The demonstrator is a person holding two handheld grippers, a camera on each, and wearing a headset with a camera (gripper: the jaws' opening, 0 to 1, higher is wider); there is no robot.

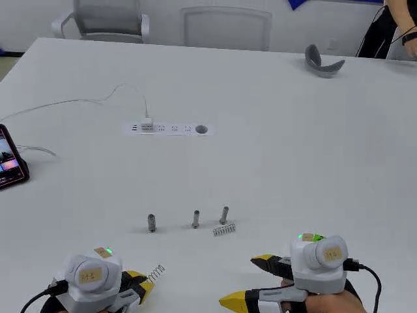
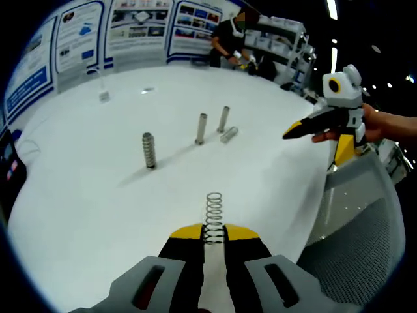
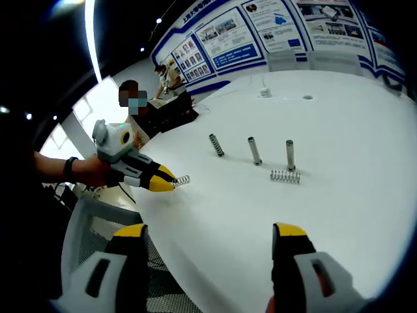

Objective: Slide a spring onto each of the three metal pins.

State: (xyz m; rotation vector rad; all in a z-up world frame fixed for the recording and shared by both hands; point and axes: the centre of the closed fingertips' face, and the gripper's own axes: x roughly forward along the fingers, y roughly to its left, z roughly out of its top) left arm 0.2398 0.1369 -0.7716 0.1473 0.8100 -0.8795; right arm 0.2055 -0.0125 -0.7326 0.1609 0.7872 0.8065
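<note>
Three upright metal pins stand in a row on the white table: the left pin point(image 1: 152, 223) carries a spring, while the middle pin point(image 1: 195, 219) and right pin point(image 1: 224, 214) are bare. A loose spring point(image 1: 223, 229) lies flat at the foot of the right pin. My left gripper point(image 1: 144, 283) is shut on another spring point(image 2: 214, 212), which sticks out past its yellow tips point(image 2: 187, 232), near the table's front edge. My right gripper point(image 1: 249, 280) stands open at the front right, nothing between its fingers point(image 3: 288, 233).
A white power strip point(image 1: 167, 128) with a plugged charger and cable lies mid-table. A phone point(image 1: 9, 160) sits at the left edge, a grey curved object point(image 1: 322, 63) far right. Chairs stand behind the table's far edge; a person is at the back.
</note>
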